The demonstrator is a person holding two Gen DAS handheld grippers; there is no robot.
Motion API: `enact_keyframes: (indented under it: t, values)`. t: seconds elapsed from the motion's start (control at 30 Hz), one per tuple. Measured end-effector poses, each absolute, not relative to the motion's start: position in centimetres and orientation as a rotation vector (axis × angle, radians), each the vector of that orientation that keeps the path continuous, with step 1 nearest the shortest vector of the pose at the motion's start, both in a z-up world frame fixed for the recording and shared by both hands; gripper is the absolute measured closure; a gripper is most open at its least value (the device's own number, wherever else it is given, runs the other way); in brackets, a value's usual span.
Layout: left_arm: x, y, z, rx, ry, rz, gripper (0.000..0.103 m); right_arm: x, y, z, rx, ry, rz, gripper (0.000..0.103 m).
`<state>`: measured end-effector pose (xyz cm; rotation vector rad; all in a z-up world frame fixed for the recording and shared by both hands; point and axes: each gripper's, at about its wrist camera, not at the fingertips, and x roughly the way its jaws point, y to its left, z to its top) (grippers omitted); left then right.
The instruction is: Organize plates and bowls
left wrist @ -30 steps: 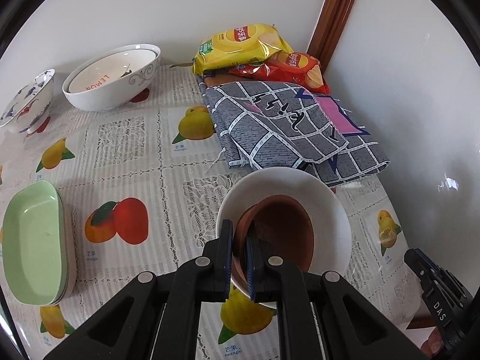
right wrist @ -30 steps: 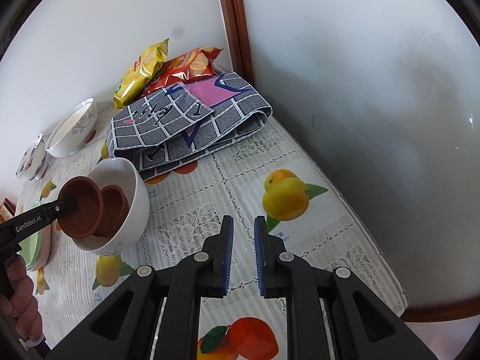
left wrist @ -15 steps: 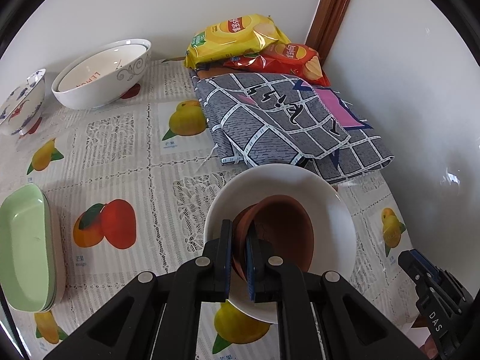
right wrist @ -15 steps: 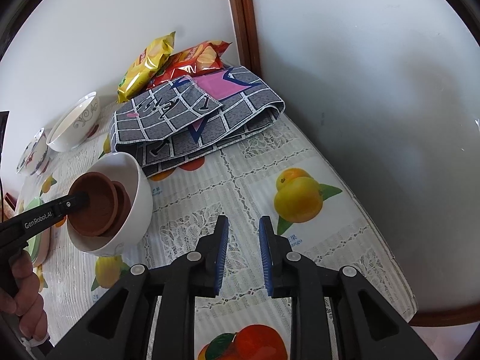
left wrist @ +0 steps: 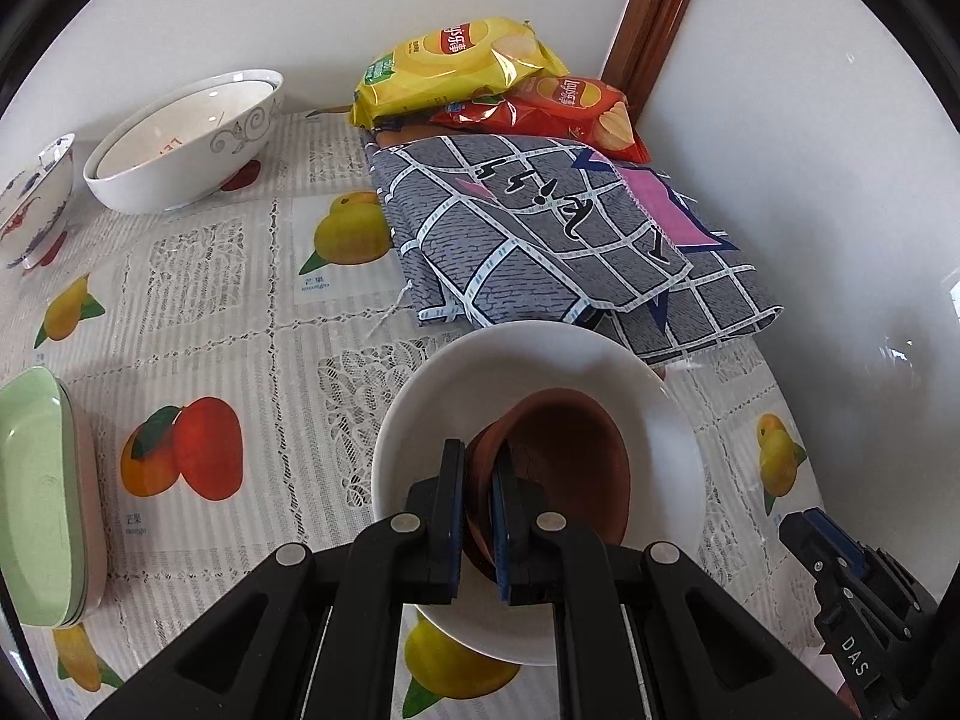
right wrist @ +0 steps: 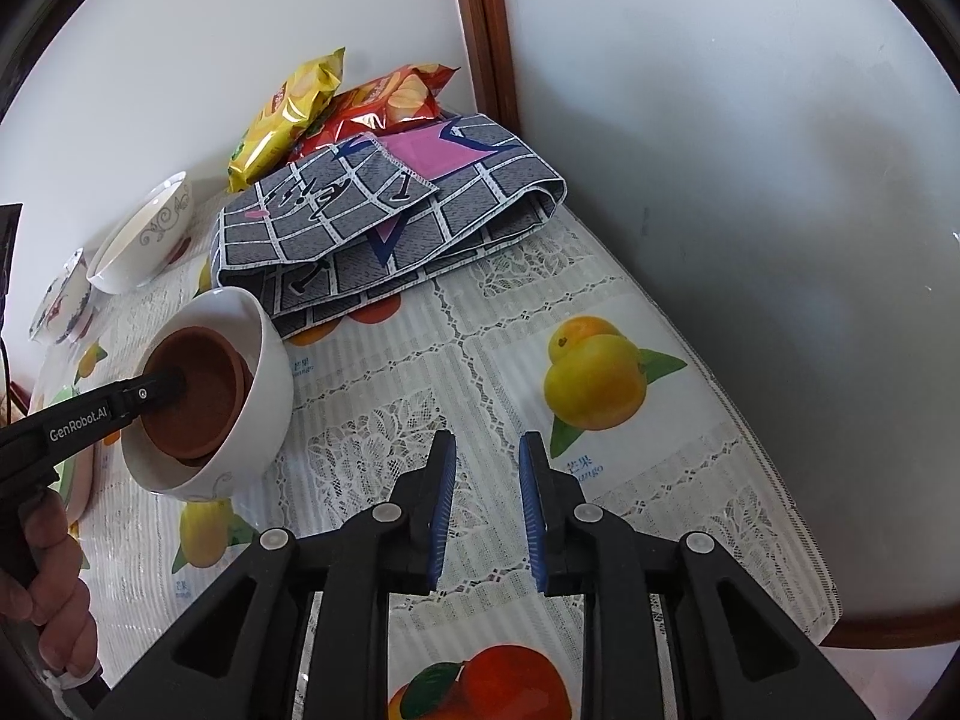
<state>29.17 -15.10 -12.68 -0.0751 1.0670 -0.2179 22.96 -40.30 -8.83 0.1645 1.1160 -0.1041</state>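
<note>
two white walls meet at a wood post point(left wrist: 654, 18), fruit-print tablecloth point(left wrist: 198, 312), left tongs point(left wrist: 478, 516) pinching brown bowl point(left wrist: 570, 462), right tongs point(right wrist: 483, 510) parted, empty

Bowls and dishes laid out around the folded cloth point(left wrist: 540, 240) on the tabletop point(left wrist: 240, 324).

Nested small bowls point(left wrist: 564, 468) sit inside a larger bowl point(left wrist: 528, 372) just before the cloth; two snack bags point(left wrist: 456, 69) lie behind it; stacked bowls point(left wrist: 180, 144) far left behind; stacked dishes point(left wrist: 36, 498) left.

Both wrist views steep, close over table; share white bowl point(left wrist: 540, 360) point(right wrist: 270, 360).
</note>
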Motion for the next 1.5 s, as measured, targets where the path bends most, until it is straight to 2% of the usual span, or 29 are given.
enact_keyframes:
  t: [0.47, 0.53, 0.6, 1.0, 1.1, 1.23, 1.3, 1.37, 1.5]
  values:
    - [28.5, -14.6, -12.2, -0.07, 1.082, -0.245, 0.093, 22.9, -38.5, -8.5, 0.145, 1.121, -0.067, 0.078]
    - [28.2, -14.5, -11.8, -0.065, 1.075, -0.25, 0.086, 22.9, -38.2, -8.3, 0.138, 1.119, -0.062, 0.078]
    - [27.9, -14.3, -11.3, -0.065, 1.06, -0.252, 0.084, 22.9, -37.9, -8.0, 0.13, 1.116, -0.062, 0.076]
    - [26.9, -11.7, -9.8, -0.092, 1.03, -0.235, 0.084, 23.6, -35.7, -6.8, 0.087, 1.089, -0.037, 0.071]
    - [26.7, -10.8, -9.8, -0.1, 1.028, -0.226, 0.077, 23.8, -35.1, -6.7, 0.077, 1.086, -0.022, 0.071]
    - [26.6, -9.8, -9.9, -0.115, 1.03, -0.222, 0.077, 24.3, -34.2, -6.5, 0.071, 1.086, -0.007, 0.07]
    - [26.5, -9.4, -10.0, -0.122, 1.033, -0.224, 0.075, 24.5, -33.8, -6.4, 0.078, 1.086, 0.01, 0.068]
    - [26.5, -9.1, -10.1, -0.126, 1.035, -0.227, 0.07, 24.8, -33.5, -6.3, 0.084, 1.081, 0.029, 0.061]
    - [26.5, -8.7, -10.2, -0.135, 1.039, -0.23, 0.067, 25.5, -32.9, -6.2, 0.069, 1.069, 0.027, 0.059]
